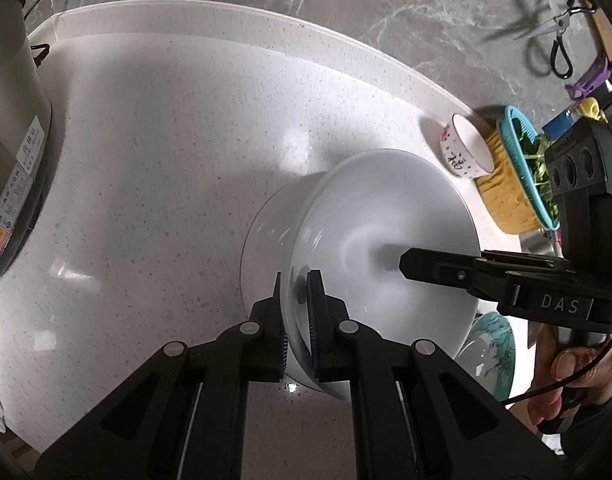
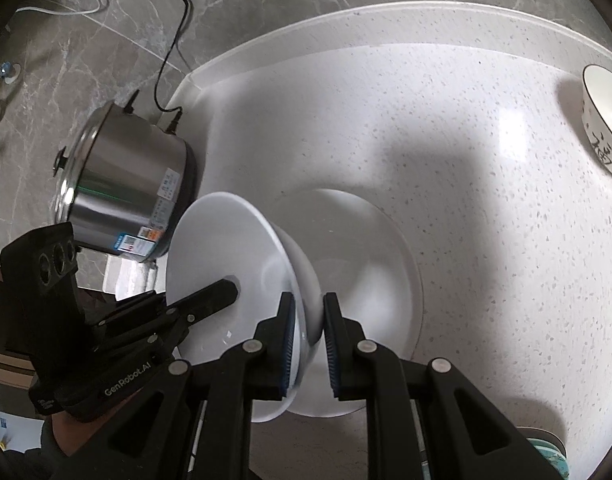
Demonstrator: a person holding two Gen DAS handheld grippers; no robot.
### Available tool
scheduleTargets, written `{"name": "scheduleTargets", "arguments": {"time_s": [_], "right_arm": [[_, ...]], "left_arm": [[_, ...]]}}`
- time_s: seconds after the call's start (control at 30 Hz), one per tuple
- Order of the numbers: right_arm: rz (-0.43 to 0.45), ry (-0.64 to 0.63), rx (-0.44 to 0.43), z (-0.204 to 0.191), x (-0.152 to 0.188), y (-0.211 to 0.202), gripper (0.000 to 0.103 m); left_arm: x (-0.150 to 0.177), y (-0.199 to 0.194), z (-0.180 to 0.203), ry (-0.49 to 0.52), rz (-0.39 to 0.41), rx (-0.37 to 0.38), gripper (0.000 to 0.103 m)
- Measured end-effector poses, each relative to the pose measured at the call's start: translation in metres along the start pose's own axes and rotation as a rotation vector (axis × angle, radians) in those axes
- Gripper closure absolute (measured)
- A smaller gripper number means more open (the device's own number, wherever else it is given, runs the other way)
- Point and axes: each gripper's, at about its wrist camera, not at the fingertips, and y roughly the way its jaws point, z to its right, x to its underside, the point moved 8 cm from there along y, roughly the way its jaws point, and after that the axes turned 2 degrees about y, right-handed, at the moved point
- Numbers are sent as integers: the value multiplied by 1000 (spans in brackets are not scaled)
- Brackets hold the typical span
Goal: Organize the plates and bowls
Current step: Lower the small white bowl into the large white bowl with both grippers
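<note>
Left wrist, white bowl (image 1: 385, 248) (glossy), tilted

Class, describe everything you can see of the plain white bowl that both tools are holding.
The plain white bowl is glossy, ceramic-looking, with a wide flared rim and narrower base. It is empty and tilted steeply on edge above a white plate on the speckled counter. The left tool and right tool each clamp its rim, one finger inside and one outside. Whether its base touches the plate is unclear.
</note>
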Motion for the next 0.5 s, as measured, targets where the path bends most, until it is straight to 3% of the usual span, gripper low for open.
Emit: {"name": "scheduleTargets", "arguments": {"time_s": [0.5], "right_arm": [[-40, 10, 80, 23, 6, 22, 87]], "left_arm": [[3, 43, 5, 54, -75, -45, 95]]}}
